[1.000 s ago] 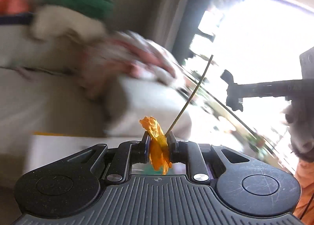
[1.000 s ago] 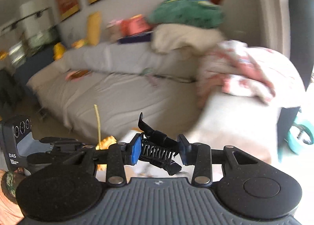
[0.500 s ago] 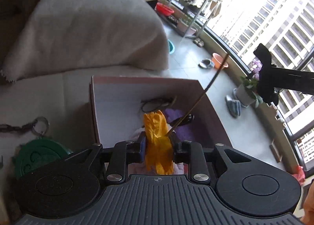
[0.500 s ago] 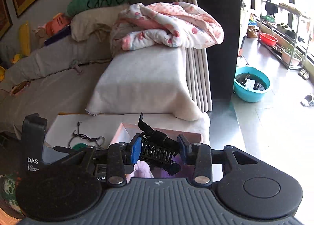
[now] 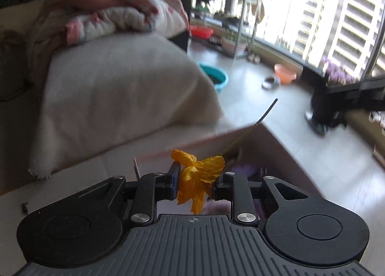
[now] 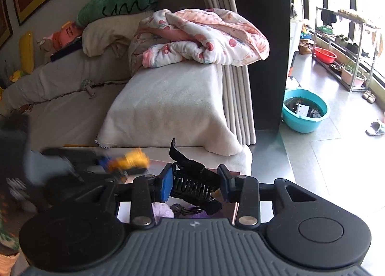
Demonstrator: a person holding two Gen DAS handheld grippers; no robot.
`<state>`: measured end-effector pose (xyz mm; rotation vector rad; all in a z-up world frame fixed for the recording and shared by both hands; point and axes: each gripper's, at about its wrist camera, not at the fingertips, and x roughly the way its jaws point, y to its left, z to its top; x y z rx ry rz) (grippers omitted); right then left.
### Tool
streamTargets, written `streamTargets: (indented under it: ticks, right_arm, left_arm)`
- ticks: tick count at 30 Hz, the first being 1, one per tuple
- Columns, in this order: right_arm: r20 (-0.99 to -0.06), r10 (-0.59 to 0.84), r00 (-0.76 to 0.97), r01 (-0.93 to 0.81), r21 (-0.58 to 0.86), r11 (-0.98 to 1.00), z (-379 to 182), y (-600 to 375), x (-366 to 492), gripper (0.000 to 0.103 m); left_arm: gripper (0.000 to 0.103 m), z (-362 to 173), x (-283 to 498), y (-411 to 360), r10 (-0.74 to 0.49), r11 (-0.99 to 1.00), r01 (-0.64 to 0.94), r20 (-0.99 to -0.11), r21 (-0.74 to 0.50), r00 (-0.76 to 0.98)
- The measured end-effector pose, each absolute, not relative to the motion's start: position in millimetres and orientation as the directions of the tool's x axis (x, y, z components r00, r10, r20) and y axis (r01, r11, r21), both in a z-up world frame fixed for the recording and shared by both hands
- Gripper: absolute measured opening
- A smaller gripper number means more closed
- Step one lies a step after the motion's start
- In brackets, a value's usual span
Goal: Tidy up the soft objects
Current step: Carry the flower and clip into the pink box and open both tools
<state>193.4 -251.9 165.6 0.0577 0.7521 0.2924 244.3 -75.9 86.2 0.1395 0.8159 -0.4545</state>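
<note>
Jaws of our left gripper (image 5: 196, 181) stand a little apart and press from both sides on an orange fabric flower (image 5: 199, 177), crumpled between the pads; its thin stem (image 5: 250, 129) rises to the upper right, over the far wall of the box. In our right gripper (image 6: 195, 183) the blue pads (image 6: 166, 185) are somewhat wider apart and hold a black hair claw clip (image 6: 195, 183) crosswise, with its teeth toward the camera and one lever pointing up. Both grippers hang over a pink cardboard box (image 5: 284, 155), which stands open on a white surface (image 5: 72, 187); in the right view we see inside it a pale lilac soft thing (image 6: 163, 211) and a purple one (image 6: 192, 211), partly hidden by the gripper body. From the right wrist, the left gripper (image 6: 125, 163) appears blurred at the left with the orange flower in it. Behind the box is a sofa arm under a cream blanket (image 6: 168, 107), and on top lies a crumpled pink and white quilt (image 6: 204, 38). Farther left on the sofa back rest a cream pillow (image 6: 108, 33) and a green plush toy (image 6: 118, 4). On the floor at the right stands a turquoise basin (image 6: 304, 112), and near the window a metal rack (image 6: 346, 52) with a red bowl (image 6: 324, 54).
</note>
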Motion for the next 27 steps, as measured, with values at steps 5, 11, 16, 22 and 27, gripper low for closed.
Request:
streamTargets:
  ticks: [5, 11, 16, 22, 27]
  right_arm:
    - [-0.666, 0.270, 0.695, -0.230, 0.150, 0.961, 160, -256, 192, 0.039]
    - [-0.683, 0.407, 0.607, -0.255, 0.318, 0.913, 135, -255, 207, 0.039]
    - [-0.726, 0.447, 0.523, -0.208, 0.400, 0.892, 94, -237, 238, 0.039]
    - [-0.739, 0.401, 0.541, -0.186, 0.360, 0.914, 77, -222, 255, 0.055]
    - [-0.713, 0.365, 0.599, -0.152, 0.347, 0.925, 95, -225, 254, 0.061]
  left_arm:
    - [0.027, 60, 223, -90, -0.400, 0.845, 0.532, -0.726, -0.055, 0.559]
    - [0.027, 80, 202, -89, -0.405, 0.789, 0.604, -0.640, 0.117, 0.653]
    - [0.029, 100, 184, -60, -0.386, 0.820, 0.563, -0.623, 0.105, 0.680]
    - [0.029, 144, 177, 19, -0.373, 0.902, 0.431, -0.573, -0.037, 0.730]
    - [0.029, 172, 175, 91, -0.299, 0.949, 0.307, -0.529, -0.075, 0.794]
